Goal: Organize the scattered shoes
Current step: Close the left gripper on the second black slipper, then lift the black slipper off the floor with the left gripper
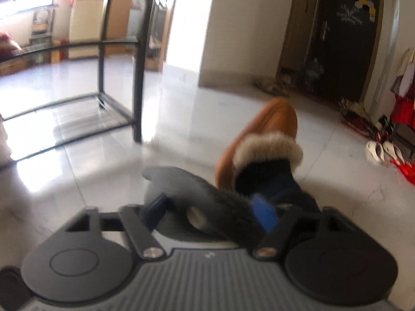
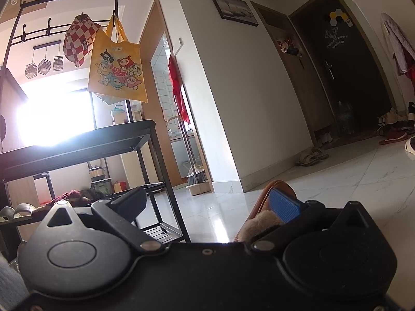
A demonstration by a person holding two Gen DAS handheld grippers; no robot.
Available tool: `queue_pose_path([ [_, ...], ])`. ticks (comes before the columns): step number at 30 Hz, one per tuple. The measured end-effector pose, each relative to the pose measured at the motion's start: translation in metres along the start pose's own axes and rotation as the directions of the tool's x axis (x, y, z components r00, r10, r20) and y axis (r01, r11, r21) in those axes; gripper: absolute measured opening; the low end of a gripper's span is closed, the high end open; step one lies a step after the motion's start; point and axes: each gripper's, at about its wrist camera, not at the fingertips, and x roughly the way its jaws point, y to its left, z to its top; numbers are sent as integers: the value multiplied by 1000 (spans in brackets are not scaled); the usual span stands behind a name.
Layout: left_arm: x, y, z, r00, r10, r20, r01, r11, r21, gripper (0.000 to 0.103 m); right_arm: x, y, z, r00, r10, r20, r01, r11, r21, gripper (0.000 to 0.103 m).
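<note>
Boot [image 1: 262,140] pointed toe-away from the left claw [image 1: 210,207] — clamped on something dark — right claw [image 2: 207,204] gaped beside its cuff.

Your left wrist camera sits low, close above the tiled floor [image 1: 181,98], tilted down along its fingers, and the picture is motion-blurred. It faces the dark entry door [image 1: 345,41], with the black shoe rack [image 1: 122,83] off to its left. Your right wrist camera sits just as low but tips upward, taking in the shoe rack [image 2: 145,140] close by on the left and the yellow tote bag [image 2: 116,70] above. Both views share the rack, the white wall corner and that door [image 2: 345,67].
</note>
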Motion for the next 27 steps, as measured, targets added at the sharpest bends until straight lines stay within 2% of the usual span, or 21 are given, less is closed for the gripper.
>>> queue_pose_path([
  [2,-2,14,5,1000,-7,-23,7,1000,-19,34,1,2,-1,1000,0,-2,0,1000,-5,103],
  [5,2,18,-5,997,-10,-76,8,999,-33,30,-1,3,-1,1000,0,-6,0,1000,-14,103],
  [7,4,22,-11,994,-13,-112,8,999,-43,20,0,4,-1,1000,-2,-12,2,1000,-18,103],
  [11,10,28,-25,983,-19,-181,8,998,-61,21,1,4,-2,1000,-6,-18,6,1000,-19,103],
  [12,12,26,-29,983,-10,-182,-1,998,-57,24,1,4,-2,1000,-7,-19,7,1000,-19,103],
  [14,11,26,-34,987,15,-159,-25,998,-62,42,3,4,-2,1000,-8,-26,7,1000,-14,103],
  [16,7,29,-37,992,53,-114,-61,996,-68,75,5,4,-2,999,-8,-33,8,1000,-9,103],
  [18,1,35,-37,993,95,-68,-100,992,-82,90,6,4,-2,999,-9,-40,9,1000,-4,103],
  [21,-3,51,-33,990,133,-40,-137,982,-129,91,9,4,-2,999,-9,-51,10,1000,4,103],
  [27,3,80,-42,987,138,-87,-154,964,-215,91,12,3,-3,998,-9,-66,10,1000,13,103],
])
